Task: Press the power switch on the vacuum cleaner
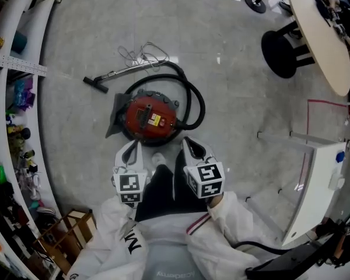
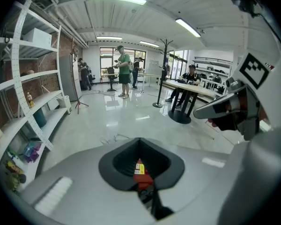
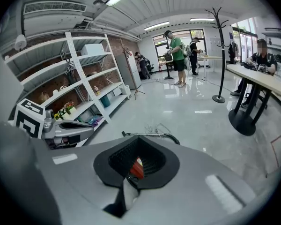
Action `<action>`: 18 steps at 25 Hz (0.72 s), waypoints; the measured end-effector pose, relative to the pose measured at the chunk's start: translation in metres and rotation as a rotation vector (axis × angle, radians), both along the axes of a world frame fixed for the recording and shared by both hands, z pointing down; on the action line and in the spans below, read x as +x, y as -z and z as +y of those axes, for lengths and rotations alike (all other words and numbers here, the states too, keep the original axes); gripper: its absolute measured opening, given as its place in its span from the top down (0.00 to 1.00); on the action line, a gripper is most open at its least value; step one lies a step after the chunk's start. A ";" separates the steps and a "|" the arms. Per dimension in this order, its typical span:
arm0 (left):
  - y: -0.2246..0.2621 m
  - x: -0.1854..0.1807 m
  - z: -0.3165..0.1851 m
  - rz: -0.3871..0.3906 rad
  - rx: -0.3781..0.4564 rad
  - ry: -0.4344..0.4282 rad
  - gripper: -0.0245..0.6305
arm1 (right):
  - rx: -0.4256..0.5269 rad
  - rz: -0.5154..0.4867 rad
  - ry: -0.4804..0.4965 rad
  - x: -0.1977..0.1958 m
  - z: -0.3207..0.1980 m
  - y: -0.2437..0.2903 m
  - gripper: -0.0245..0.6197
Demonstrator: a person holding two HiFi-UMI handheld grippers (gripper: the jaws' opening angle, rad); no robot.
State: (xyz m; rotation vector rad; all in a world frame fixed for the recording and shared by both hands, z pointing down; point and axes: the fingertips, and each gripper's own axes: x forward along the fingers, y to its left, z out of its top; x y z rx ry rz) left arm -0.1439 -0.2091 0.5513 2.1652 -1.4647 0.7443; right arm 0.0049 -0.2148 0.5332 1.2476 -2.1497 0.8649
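Note:
A round red vacuum cleaner (image 1: 149,118) with a yellow label on top sits on the grey floor just ahead of my feet. Its black hose (image 1: 195,101) loops round its right side to a metal wand (image 1: 125,72) lying behind it. I cannot make out the power switch. My left gripper (image 1: 131,153) and right gripper (image 1: 192,150) hover side by side over the vacuum's near edge, both shut and holding nothing. A sliver of the red vacuum body (image 2: 140,175) (image 3: 137,168) shows through the gap behind each gripper's closed jaws.
White shelving (image 1: 11,127) full of small items runs down the left. At the right stand a white cabinet (image 1: 315,179) and a round table (image 1: 321,34) on a black base. A cardboard box (image 1: 76,226) lies near left. People (image 2: 124,71) stand far off.

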 end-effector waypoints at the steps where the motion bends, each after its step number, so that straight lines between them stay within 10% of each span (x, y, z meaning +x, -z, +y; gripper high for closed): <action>1: -0.008 0.002 -0.001 -0.004 -0.009 -0.003 0.96 | -0.009 -0.001 0.002 0.001 -0.001 -0.007 0.96; 18: -0.130 0.041 -0.010 -0.018 -0.143 0.002 0.96 | -0.096 0.008 0.013 0.026 -0.014 -0.103 0.96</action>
